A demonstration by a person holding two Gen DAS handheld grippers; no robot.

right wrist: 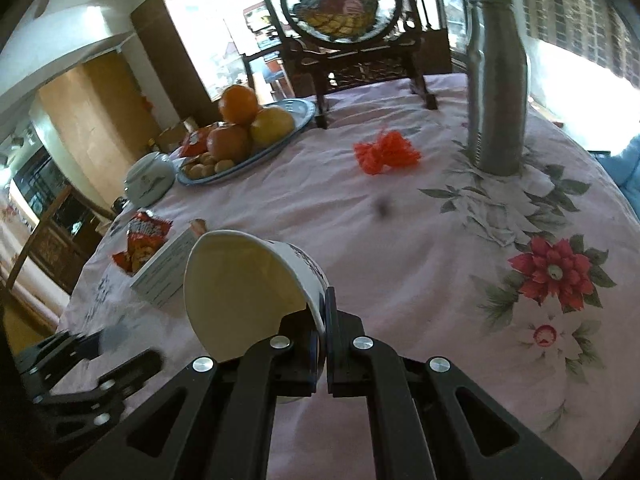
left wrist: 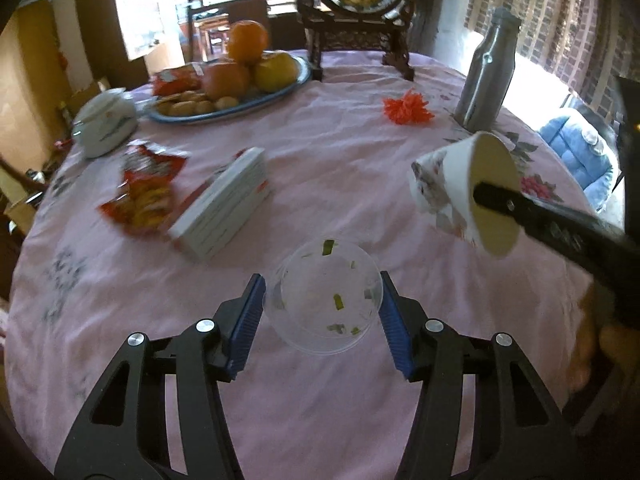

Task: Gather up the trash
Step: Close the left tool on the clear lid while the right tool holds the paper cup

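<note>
A clear plastic cup point(left wrist: 326, 300) with green scraps inside sits between the blue pads of my left gripper point(left wrist: 322, 320); the pads stand at its sides and I cannot tell if they press it. My right gripper point(right wrist: 322, 344) is shut on the rim of a white paper cup point(right wrist: 248, 284), held tilted above the pink tablecloth point(right wrist: 400, 248). The paper cup point(left wrist: 464, 200) shows at the right in the left wrist view. A torn red snack bag point(left wrist: 144, 192) and an orange net scrap point(left wrist: 406, 106) lie on the table.
A white box point(left wrist: 228, 204) lies by the snack bag. A fruit plate point(left wrist: 236, 80), a white lidded pot point(left wrist: 104, 124), a silver bottle point(left wrist: 486, 76) and a dark framed ornament point(left wrist: 356, 12) stand further back. A blue cushion point(left wrist: 576, 152) lies beyond the right edge.
</note>
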